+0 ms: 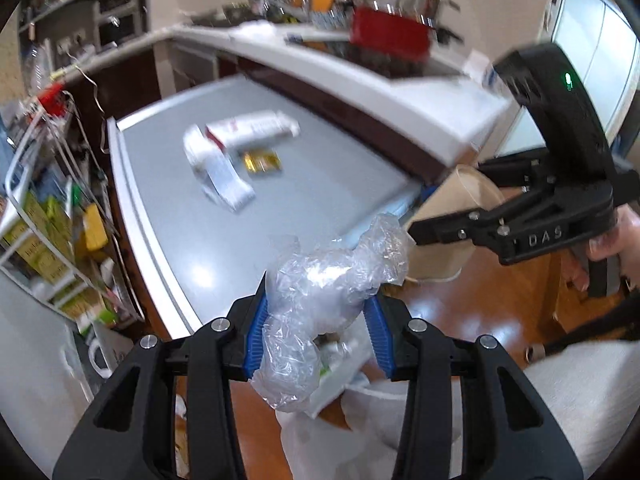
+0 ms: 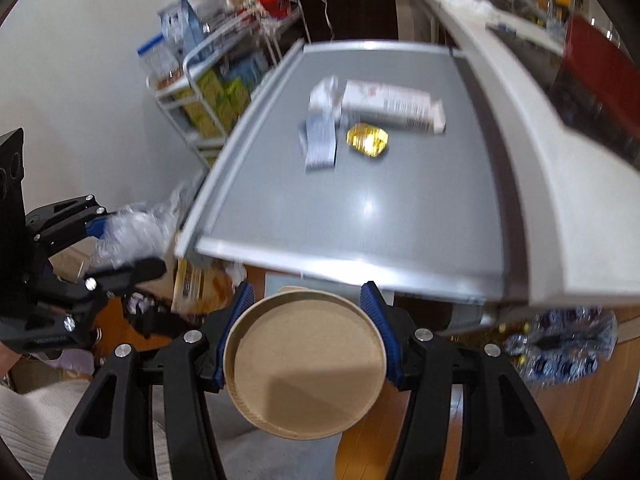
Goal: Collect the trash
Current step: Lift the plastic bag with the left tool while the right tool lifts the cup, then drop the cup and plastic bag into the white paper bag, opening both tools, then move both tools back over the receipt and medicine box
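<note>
My left gripper [image 1: 316, 312] is shut on a crumpled clear plastic wrap [image 1: 320, 280], held off the near edge of the grey table [image 1: 192, 220]. My right gripper [image 2: 306, 316] is shut on a brown paper cup [image 2: 306, 368], its base facing the camera; the cup also shows in the left wrist view [image 1: 448, 216]. On the table lie a white carton [image 2: 394, 106], a white-blue wrapper [image 2: 320, 140] and a gold foil wrapper [image 2: 368, 140]. The left gripper [image 2: 124, 244] with the wrap shows at the left in the right wrist view.
A white counter [image 1: 400, 96] with a red pot [image 1: 390, 38] and cookware runs along the table's right side. A wire rack [image 1: 44, 232] with boxes stands left of the table. A white plastic bag [image 1: 360, 432] lies below the left gripper. Bottles [image 2: 564, 352] lie on the wood floor.
</note>
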The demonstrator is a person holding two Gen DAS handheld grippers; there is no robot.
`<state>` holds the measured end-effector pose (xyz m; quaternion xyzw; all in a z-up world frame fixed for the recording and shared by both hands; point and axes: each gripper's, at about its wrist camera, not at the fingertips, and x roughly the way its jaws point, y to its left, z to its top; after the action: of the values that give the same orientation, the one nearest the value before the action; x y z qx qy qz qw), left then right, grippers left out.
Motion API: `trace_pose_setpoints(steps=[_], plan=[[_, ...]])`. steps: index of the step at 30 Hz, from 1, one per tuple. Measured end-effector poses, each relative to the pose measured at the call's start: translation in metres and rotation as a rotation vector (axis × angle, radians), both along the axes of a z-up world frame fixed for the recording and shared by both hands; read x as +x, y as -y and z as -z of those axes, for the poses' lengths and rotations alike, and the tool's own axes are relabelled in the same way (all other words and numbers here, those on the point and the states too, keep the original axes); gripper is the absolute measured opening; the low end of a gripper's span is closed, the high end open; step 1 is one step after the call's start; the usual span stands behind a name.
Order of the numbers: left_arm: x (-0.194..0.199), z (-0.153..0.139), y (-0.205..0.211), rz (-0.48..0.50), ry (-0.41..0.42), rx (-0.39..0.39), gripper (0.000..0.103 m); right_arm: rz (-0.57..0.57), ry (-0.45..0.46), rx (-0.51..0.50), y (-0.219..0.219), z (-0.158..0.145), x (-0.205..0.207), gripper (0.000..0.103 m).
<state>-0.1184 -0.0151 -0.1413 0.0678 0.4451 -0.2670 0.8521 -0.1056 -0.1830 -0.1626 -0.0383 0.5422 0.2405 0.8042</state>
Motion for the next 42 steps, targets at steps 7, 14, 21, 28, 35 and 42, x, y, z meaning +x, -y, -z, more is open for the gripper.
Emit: trace_pose_setpoints(steps=[7,14,21,28,35,42], plan=[[0.002,0.06,0.008,0.015,-0.127,0.04,0.044,0.007,-0.073,-0.04,-0.005,0.048,0.0,0.055],[0.016,0.088,0.019,0.021,-0.161,0.06,0.044,0.032,-0.118,-0.045,-0.013,0.086,0.018,0.055],[0.028,0.102,0.02,0.009,-0.2,0.06,0.05,0.073,-0.153,-0.034,-0.013,0.102,0.03,0.055],[0.03,0.099,0.014,-0.001,-0.199,0.053,0.069,0.128,-0.176,0.005,-0.003,0.103,0.033,0.076],[0.029,0.091,0.006,-0.026,-0.181,0.062,0.079,0.139,-0.128,-0.025,0.007,0.084,0.028,0.078],[0.03,0.088,0.003,-0.046,-0.185,0.072,0.087,0.139,-0.084,-0.062,0.012,0.066,0.024,0.085]])
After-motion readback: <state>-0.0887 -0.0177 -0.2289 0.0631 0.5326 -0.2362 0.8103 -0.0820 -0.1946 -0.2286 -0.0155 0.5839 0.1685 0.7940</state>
